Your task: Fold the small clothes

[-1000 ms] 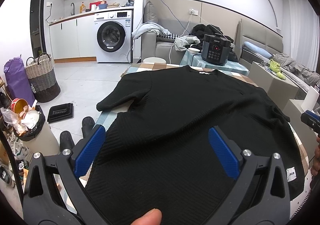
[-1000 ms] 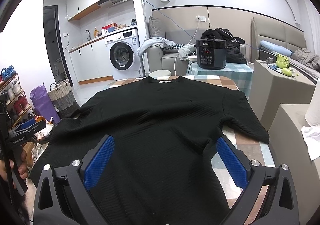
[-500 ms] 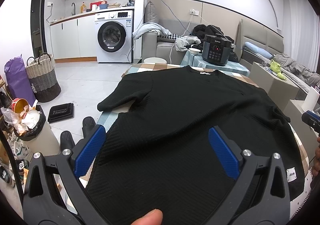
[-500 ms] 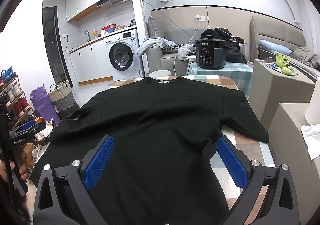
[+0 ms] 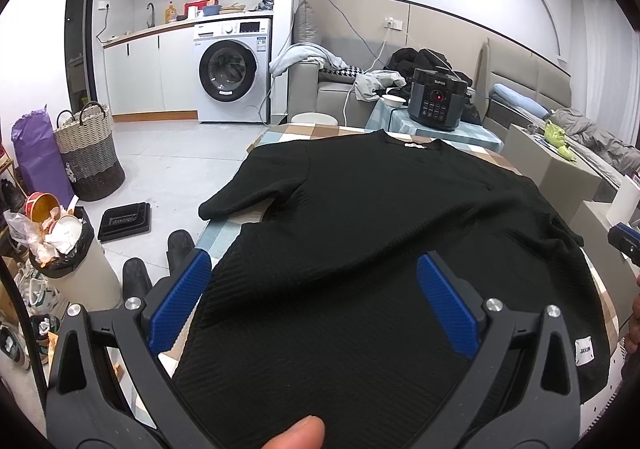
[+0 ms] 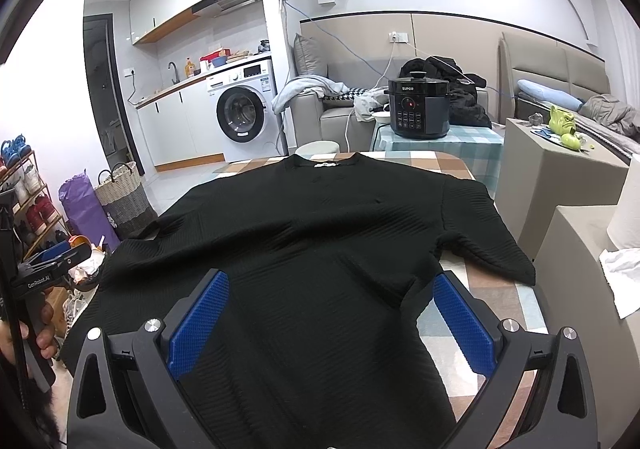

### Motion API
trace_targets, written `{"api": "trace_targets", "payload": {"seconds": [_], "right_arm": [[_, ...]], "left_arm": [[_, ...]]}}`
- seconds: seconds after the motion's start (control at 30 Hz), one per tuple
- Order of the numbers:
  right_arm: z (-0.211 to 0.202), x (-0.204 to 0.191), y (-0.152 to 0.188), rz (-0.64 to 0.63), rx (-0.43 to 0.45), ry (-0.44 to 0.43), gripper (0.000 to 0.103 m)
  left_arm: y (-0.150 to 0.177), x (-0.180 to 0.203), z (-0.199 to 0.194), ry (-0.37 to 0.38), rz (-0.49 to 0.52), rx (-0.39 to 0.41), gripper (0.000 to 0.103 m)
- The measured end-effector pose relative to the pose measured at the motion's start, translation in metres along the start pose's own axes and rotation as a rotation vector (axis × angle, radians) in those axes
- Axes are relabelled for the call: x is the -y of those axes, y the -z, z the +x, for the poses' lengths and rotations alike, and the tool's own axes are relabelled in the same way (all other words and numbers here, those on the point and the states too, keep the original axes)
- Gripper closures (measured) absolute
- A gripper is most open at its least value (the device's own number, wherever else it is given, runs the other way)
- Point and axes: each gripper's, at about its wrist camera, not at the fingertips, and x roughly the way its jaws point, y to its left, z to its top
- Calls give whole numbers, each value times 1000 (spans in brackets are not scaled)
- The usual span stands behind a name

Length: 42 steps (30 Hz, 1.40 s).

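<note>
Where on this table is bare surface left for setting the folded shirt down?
Little. The black shirt covers most of the table. Bare checked cloth shows beside the right sleeve, near the right gripper, a strip under the left sleeve, and a band beyond the collar.

A white washing machine (image 5: 232, 75) is standing under the kitchen counter at the back. A black cooker (image 6: 418, 109) is sitting on a small table with a checked cloth (image 6: 448, 143), and its red light is glowing. A woven basket (image 5: 88, 153) is standing on the floor beside a purple bag (image 5: 34, 153). A full bin (image 5: 68, 249) is overflowing with cups near it. A green toy head (image 6: 560, 119) is resting on a grey box.
</note>
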Motion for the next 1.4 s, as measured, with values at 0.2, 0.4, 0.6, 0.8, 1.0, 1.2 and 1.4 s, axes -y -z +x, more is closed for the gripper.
{"api": "trace_targets", "payload": {"seconds": [0.2,0.4,0.6,0.8,1.0,1.2,1.4], "right_arm": [[-5,2,-1,-2,13,9,0],[-7,12,-3,37,8,36,0],[-8,33,-13,121,-25,74,0],[1,72,-17,282,-76,118,0],[25,133,-12,545,-146,83,6],[59,175,-7,719,-217,25,18],[88,213,2,916,-242,26,23]], "left_arm": [[-2,-1,-2,-12,-10,20,1],[-3,-5,1,-8,-36,20,1],[-5,-10,18,52,-55,-33,1],[-20,-18,35,92,-81,-40,1],[-34,-25,58,80,-84,-64,1],[-46,-31,87,48,-94,-101,1],[-50,-30,100,37,-68,-79,2]]}}
